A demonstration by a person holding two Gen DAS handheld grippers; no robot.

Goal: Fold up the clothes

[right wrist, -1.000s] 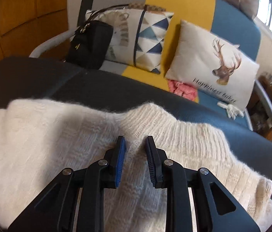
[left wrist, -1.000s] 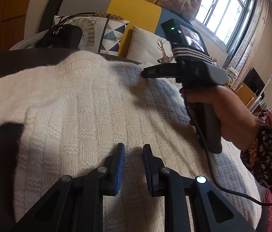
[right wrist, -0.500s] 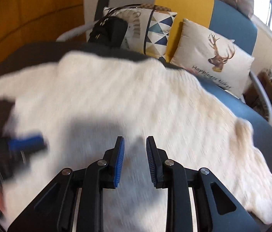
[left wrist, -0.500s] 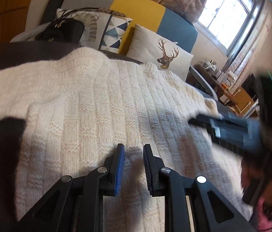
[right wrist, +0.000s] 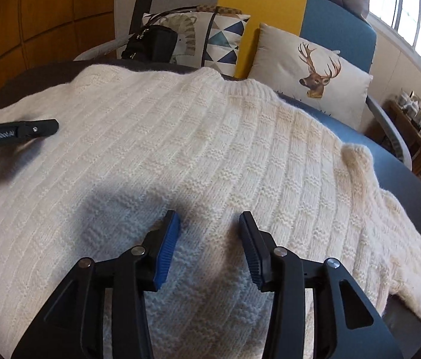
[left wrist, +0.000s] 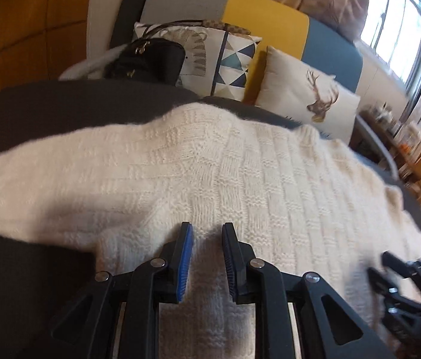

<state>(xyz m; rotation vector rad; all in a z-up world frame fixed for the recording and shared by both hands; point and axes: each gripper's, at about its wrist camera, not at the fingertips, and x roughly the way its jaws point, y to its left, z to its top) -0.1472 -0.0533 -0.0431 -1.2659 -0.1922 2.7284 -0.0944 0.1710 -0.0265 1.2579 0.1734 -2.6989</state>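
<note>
you're at the start of a fold: the cream knit sweater (right wrist: 210, 149) lies spread flat on the dark round table (left wrist: 46, 110), collar toward twelve o'clock, and nothing reads as folded over yet apart from a sleeve tucked along the three o'clock edge (hard to be sure from here).

your right gripper (right wrist: 209, 230) hovers over the sweater's middle, low in its view, and its jaws are opening — nothing is pinched between them, only knit showing beneath. your left gripper (left wrist: 206, 239) has its jaws narrowly parted with a gap you can see through; no cloth sits between the pads, so it holds nothing. it sits near the sweater's side edge, at about nine o'clock, close to where the sleeve meets the body.

the next move, as i judge it, calls for each gripper to drop onto an edge and take a real bite of both knit layers — this weave is thick and soft, so a shallow pinch would likely slip.

room: bare table shows beyond the sleeve at nine and past the collar at twelve. the cushions (right wrist: 309, 71) and black bag (right wrist: 153, 45) sit on the sofa beyond twelve, well apart from the cloth. the far hem nears the table's rim at four o'clock.
</note>
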